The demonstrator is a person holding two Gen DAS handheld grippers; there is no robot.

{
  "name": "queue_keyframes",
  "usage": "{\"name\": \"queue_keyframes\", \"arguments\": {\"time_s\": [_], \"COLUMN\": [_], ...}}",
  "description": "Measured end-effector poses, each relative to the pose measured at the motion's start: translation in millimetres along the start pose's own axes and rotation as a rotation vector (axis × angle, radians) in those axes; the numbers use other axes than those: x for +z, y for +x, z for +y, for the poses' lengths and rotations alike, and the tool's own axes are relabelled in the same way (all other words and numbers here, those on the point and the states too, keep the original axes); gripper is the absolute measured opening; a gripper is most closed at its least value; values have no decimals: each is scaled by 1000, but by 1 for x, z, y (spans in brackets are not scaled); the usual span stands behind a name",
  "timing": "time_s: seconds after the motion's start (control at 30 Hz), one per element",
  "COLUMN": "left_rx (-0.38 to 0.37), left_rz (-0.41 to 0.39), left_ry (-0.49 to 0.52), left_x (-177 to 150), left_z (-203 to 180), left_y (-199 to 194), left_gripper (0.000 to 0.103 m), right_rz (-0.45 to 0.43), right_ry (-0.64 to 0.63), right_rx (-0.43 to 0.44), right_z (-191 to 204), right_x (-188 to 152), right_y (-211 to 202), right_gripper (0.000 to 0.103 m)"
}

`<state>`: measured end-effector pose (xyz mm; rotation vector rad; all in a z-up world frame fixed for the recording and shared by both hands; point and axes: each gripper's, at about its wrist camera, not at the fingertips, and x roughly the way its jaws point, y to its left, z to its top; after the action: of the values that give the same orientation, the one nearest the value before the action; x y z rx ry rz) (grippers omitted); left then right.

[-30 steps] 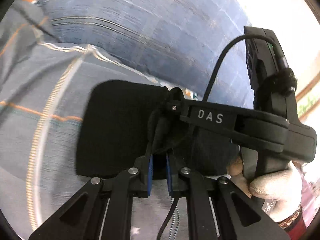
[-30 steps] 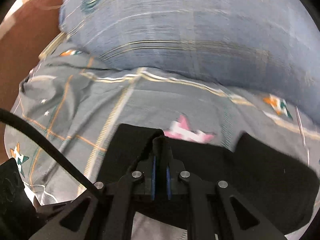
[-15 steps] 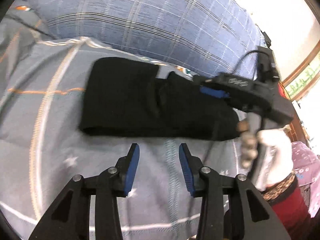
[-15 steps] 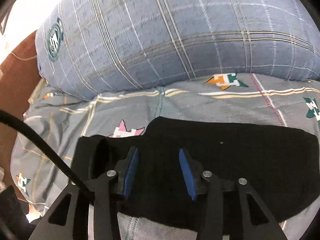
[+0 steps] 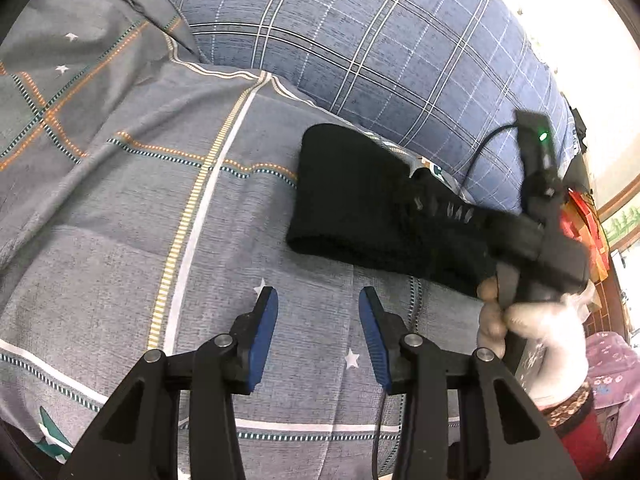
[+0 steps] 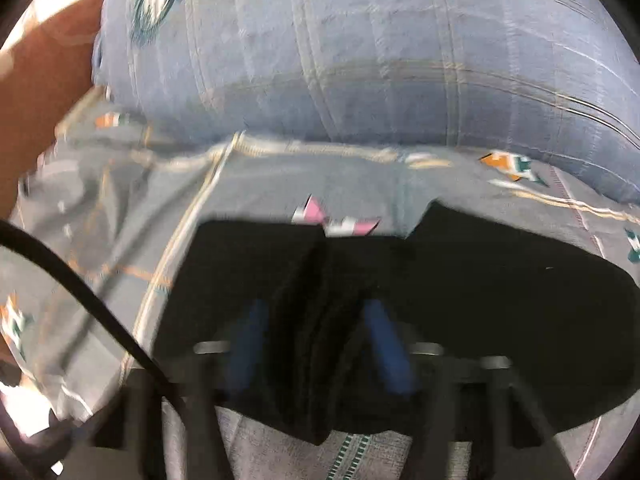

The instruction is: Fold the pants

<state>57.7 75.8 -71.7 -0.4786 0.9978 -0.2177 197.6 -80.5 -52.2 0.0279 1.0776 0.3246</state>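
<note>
Where grey patterned bedsheet (image 5: 120,208) meets blue plaid pillow (image 5: 360,40), black knit pants (image 5: 360,200) seen folded into compact thick bundle. Left gripper (image 5: 318,324) held apart, short of pants. Right gripper (image 6: 320,340) blurred, fingers spread over pants.

Both views near shared pants (image 5: 352,196)

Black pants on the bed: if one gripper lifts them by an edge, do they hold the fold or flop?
Likely flop: the pants are soft knit with rounded, bulging fold edges, not creased. Layers look loose, so an edge pinch may peel only the top one. On the soft bedsheet, a push would probably bunch them rather than slide.
</note>
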Motion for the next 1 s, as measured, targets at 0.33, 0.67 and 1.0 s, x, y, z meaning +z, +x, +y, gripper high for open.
{"name": "queue_keyframes", "arguments": {"time_s": [0.33,0.67,1.0], "left_rx": [-6,2,-5], "left_rz": [-3,31,32], "left_ry": [-26,-9,-9], "left_x": [1,-5,-7], "left_z": [10,0,1], "left_y": [3,15,15], "left_gripper": [41,42,42], "right_rz": [-28,-16,-52], "right_ry": [162,244,277], "right_rx": [42,108,150], "right_z": [-60,-82,-68], "right_x": [-6,-17,-16], "right_y": [-22,-12,-13], "right_gripper": [3,12,60]}}
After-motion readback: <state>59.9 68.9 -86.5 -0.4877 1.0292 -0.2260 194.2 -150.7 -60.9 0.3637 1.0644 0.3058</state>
